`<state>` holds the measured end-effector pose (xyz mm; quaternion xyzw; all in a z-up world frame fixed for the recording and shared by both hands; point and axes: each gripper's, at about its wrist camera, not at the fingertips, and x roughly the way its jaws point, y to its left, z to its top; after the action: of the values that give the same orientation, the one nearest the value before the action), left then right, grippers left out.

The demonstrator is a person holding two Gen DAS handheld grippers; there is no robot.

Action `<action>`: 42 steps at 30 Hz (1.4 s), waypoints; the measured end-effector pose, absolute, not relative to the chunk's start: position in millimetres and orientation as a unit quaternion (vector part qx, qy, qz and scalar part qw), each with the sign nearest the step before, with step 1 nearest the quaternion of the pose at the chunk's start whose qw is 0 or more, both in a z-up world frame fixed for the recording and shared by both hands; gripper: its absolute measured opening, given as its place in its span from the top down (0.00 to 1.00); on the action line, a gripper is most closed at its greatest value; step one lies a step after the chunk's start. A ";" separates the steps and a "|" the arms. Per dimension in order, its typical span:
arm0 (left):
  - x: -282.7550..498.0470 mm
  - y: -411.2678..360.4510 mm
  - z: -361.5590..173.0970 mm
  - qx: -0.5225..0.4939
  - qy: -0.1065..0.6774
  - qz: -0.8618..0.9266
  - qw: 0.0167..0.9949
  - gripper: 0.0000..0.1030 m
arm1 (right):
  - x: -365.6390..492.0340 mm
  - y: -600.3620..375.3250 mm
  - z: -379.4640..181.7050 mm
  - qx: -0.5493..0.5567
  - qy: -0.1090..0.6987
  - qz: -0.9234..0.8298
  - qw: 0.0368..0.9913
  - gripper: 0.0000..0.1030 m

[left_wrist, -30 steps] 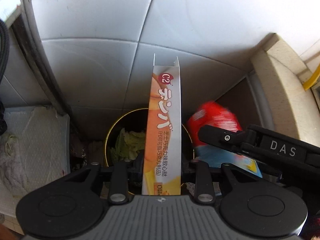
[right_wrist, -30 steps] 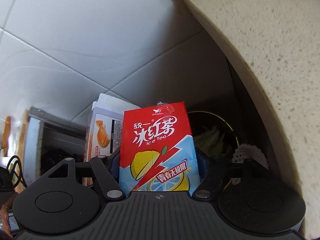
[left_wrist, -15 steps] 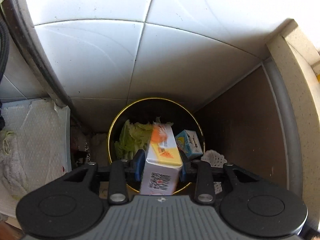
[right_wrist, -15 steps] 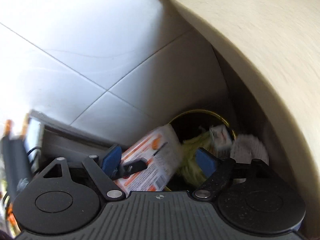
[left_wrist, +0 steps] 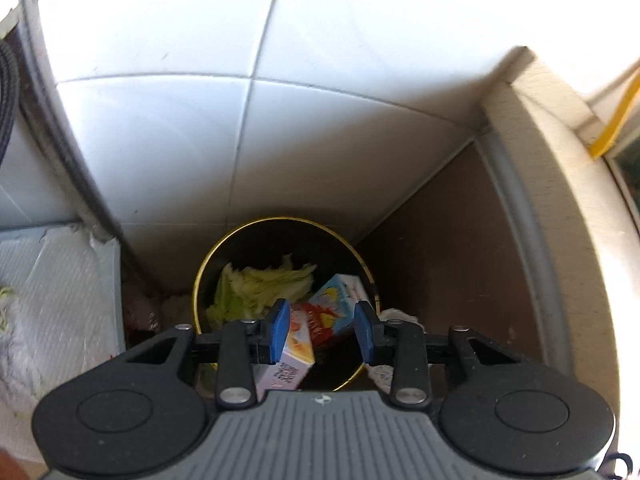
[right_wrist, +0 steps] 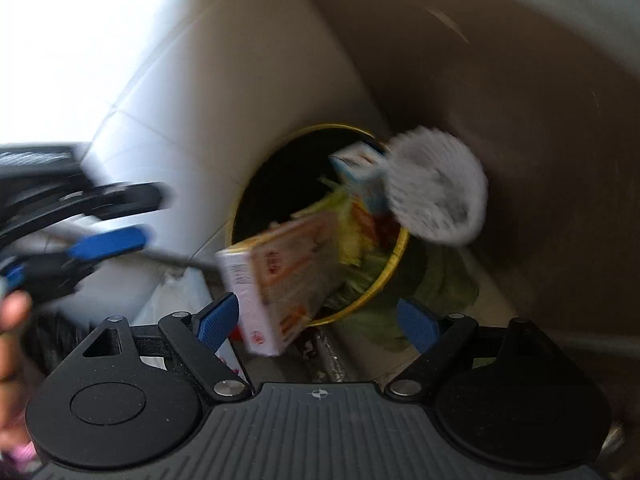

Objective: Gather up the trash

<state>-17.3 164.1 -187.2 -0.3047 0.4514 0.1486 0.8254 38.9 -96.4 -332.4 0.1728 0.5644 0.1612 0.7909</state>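
Left gripper (left_wrist: 320, 330) spread wide, empty, low centre of frame. Right gripper (right_wrist: 318, 320) likewise wide, empty. Snack box (left_wrist: 294, 354) leaning over bin (left_wrist: 280, 221) rim, drink carton (left_wrist: 340, 300) inside. Probably light, stiff cardboard; pinch across narrow faces.

A black bin (left_wrist: 280, 236) with a gold rim holds pale green leaves (left_wrist: 260, 284), a tilted red-and-blue drink carton (left_wrist: 340, 300), and an orange-white snack box (right_wrist: 280, 276) leaning over its rim, seemingly half out.
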 end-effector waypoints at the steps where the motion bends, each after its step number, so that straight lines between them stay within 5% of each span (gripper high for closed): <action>1: -18.0 163.6 -185.4 -0.309 0.447 0.145 0.827 0.68 | 43.1 -99.1 -337.5 0.152 0.551 0.164 0.804 0.12; 8: -30.8 162.1 -174.0 -0.327 0.432 0.121 0.832 0.68 | 98.3 -94.4 -357.1 -0.040 0.392 0.265 0.880 0.00; 12: -35.3 162.4 -170.9 -0.335 0.438 0.102 0.828 0.68 | 136.9 -130.8 -428.8 -0.024 0.504 0.232 0.832 0.05; 17: -39.4 162.4 -159.2 -0.359 0.434 0.081 0.823 0.68 | 70.6 -242.2 -467.9 0.075 0.655 0.186 0.729 0.04; 22: -41.7 153.7 -141.8 -0.330 0.435 0.071 0.835 0.68 | 23.6 -289.1 -441.6 -0.030 0.637 0.240 0.732 0.04; 30: -56.5 143.3 -106.9 -0.262 0.417 0.095 0.865 0.66 | 59.4 -323.0 -347.8 -0.022 0.460 0.223 0.859 0.04; 42: -83.5 130.6 -73.1 -0.207 0.398 0.132 0.884 0.51 | 67.2 -399.5 -304.4 -0.006 0.359 0.223 0.906 0.00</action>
<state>-83.5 130.6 -73.1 -0.2065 0.3985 0.1323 0.8838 67.2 -399.5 -304.4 -0.0065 0.3592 0.2230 0.9062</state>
